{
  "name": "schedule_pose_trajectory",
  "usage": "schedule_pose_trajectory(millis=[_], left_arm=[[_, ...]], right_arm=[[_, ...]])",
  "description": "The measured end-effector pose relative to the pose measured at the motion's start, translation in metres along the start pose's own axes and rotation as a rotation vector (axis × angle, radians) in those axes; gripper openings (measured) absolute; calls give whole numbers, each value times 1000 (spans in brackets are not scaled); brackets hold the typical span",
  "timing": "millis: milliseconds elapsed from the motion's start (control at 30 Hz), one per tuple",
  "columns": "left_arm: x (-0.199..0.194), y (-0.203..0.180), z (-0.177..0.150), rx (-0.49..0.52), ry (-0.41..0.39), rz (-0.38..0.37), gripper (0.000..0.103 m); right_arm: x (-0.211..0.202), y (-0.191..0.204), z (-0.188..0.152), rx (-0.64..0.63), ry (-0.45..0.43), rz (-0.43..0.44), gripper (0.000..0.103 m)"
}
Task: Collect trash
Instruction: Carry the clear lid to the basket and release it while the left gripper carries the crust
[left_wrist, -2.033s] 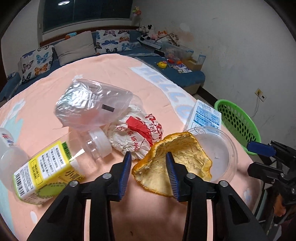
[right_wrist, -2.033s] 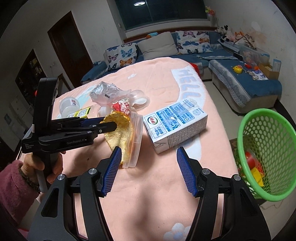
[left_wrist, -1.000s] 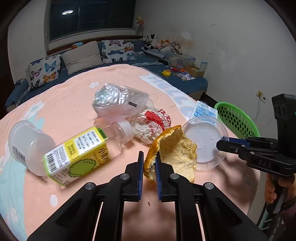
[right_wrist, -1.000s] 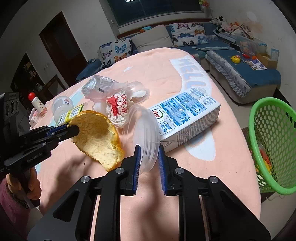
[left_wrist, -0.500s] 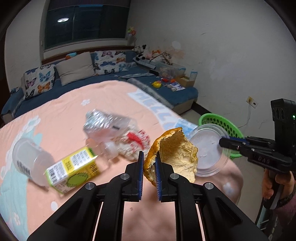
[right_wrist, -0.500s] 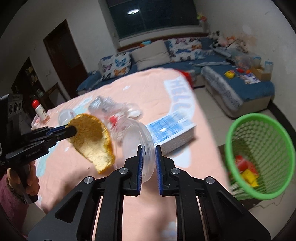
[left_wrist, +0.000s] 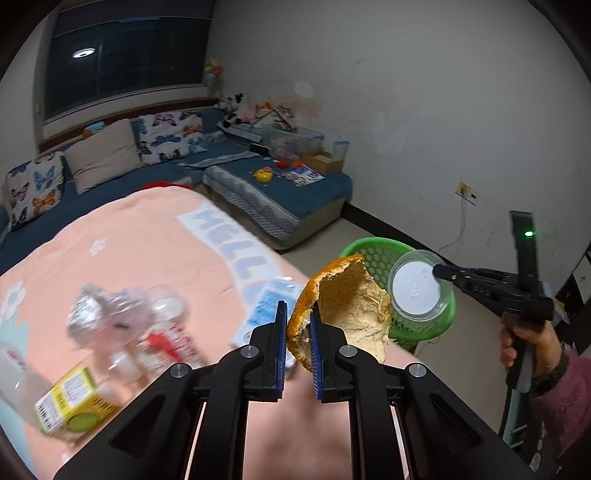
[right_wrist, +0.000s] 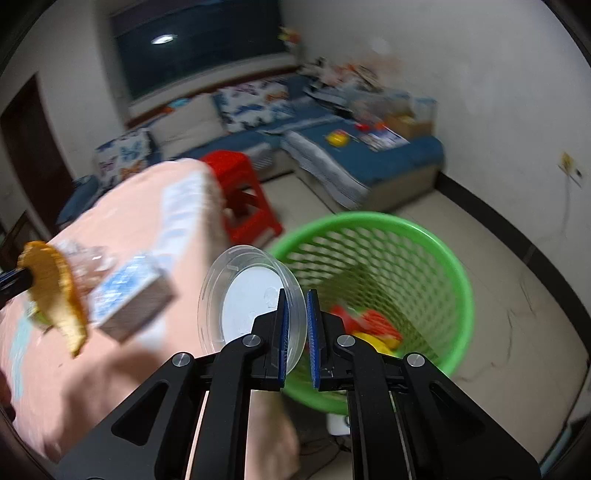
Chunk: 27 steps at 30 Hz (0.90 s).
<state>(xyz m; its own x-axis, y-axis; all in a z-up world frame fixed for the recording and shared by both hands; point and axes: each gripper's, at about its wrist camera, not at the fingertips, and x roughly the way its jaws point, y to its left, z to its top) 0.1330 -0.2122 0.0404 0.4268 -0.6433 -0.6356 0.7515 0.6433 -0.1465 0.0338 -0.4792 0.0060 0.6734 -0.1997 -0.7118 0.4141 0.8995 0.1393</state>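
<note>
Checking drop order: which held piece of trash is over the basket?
The clear lid in the right gripper; the peel in the left gripper is beside the basket.

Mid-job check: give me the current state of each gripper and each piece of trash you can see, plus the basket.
left gripper: shut on the orange peel, held up off the table.
right gripper: shut on the clear plastic lid, held by the basket.
green basket: upright on the floor, some trash inside.
milk carton: lying on the table.
yellow-label bottle: lying on its side.
</note>
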Motion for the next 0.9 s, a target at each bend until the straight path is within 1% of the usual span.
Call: schedule_pose_trajectory(millis=[100,233,300,400,467,533,567,600,667,767,900], left_arm=[[16,-14,10,23,14,-20,11],[38,-32,21,57,37,-35,11],[53,-43,28,74,51,-42,11],[69,-55,34,92,67,-51,11],[80,-63,39,99,74,-62,11],[88,-72,42,109,82,-71,11],[94,-78,44,118,83,-69,11],[97,-83,47,124,86,-69,11],[106,-91,49,132,95,-75,11],[123,-100,50,134,115,-77,11],[144,-111,47,136,149,-79,11]], right_arm=[[18,-21,-3,23,36,-63,10],[40,-40,-11,45,86,-109,11],[46,-47,-14,67,103,-117,14],[51,-61,-19,89,116,-141,15],[55,-66,-23,100,134,-136,16],[59,-72,-25,106,145,-137,22],[60,-74,-24,102,146,-146,29],[60,-74,-24,101,143,-151,34],[59,-78,-25,111,139,-144,35],[56,-81,-25,115,127,-136,45],[48,-84,-24,119,108,-123,47]])
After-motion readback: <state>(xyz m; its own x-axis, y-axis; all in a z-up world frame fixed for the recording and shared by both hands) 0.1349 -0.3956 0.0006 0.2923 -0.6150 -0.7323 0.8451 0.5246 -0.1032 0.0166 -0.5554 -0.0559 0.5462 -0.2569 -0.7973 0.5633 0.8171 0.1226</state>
